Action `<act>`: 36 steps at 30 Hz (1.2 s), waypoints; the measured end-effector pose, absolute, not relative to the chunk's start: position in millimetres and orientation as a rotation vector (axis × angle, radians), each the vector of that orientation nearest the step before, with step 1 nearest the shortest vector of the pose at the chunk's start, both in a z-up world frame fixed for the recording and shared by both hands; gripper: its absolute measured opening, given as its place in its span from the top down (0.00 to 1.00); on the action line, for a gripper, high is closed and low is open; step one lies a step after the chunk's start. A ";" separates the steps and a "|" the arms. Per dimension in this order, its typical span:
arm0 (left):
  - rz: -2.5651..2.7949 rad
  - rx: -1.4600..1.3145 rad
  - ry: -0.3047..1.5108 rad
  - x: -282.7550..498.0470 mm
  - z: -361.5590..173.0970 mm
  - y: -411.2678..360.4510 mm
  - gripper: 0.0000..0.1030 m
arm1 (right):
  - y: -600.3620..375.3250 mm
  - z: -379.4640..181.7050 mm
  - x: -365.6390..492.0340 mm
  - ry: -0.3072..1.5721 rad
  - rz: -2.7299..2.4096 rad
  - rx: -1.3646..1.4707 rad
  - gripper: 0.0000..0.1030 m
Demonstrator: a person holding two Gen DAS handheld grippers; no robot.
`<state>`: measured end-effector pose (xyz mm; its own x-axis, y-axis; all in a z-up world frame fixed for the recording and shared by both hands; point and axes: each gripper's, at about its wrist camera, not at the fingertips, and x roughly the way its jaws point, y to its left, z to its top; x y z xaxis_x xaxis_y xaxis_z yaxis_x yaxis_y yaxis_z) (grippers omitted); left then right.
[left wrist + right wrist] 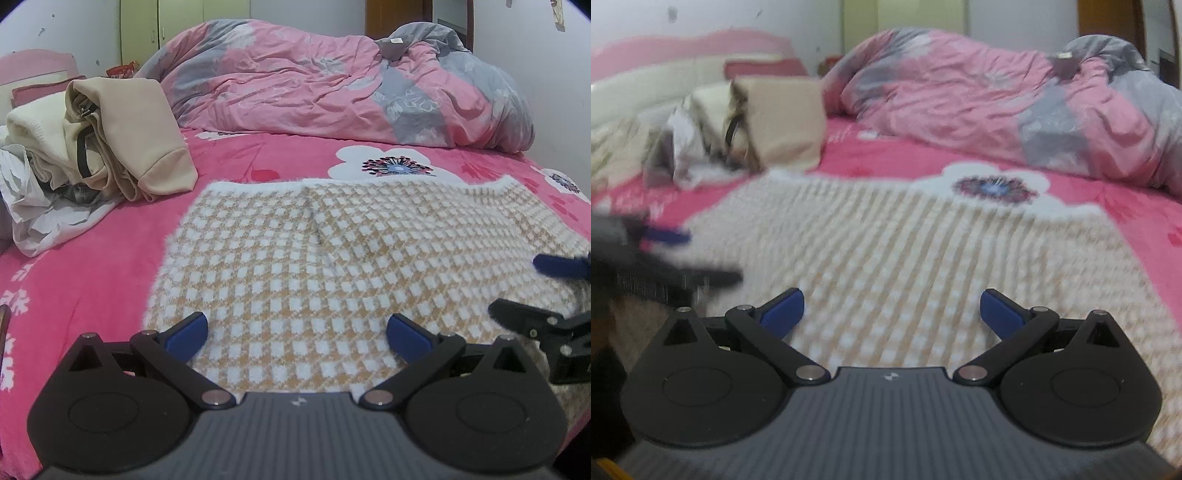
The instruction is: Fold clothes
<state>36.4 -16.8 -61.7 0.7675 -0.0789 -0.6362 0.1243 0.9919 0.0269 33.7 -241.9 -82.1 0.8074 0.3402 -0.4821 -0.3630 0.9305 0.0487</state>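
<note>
Pink floral bedding point(92, 266) formed the surface, with a pile of beige clothes point(110, 140) seen at ten o'clock and a rumpled quilt point(332, 85) at twelve. At centre, a checked fuzzy knit garment point(332, 258) was laid flat. It was judged soft, light and limp, best taken at its near corners. The left gripper point(297, 334) and right gripper point(892, 308) were both held spread, grasping nothing. The garment's near edge was hidden, and the right view was blurred.
</note>
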 end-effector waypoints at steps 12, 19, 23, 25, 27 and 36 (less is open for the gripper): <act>-0.119 0.051 0.678 33.7 -62.7 -16.8 0.00 | -240.1 -60.8 54.9 0.513 0.290 -0.019 0.01; -0.131 0.047 0.667 31.5 -63.2 -14.4 0.00 | -229.4 -73.9 80.0 0.590 0.232 -0.004 0.01; -0.138 0.044 0.668 31.4 -62.8 -13.1 0.00 | -233.7 -73.2 75.5 0.572 0.214 0.030 0.01; -0.137 0.046 0.667 31.3 -62.6 -13.0 0.00 | -234.8 -72.3 74.2 0.571 0.200 0.035 0.01; -0.137 0.048 0.664 31.1 -62.7 -13.1 0.00 | -235.8 -77.8 75.7 0.578 0.204 0.039 0.01; -0.156 -0.067 0.650 23.3 -42.5 5.1 0.00 | -231.2 -85.5 77.3 0.579 0.211 0.006 0.01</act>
<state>23.3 5.1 -42.5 0.7850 -0.1654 -0.5970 0.1232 0.9861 -0.1113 77.3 -231.2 -85.5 0.8159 0.2001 -0.5425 -0.1965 0.9783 0.0652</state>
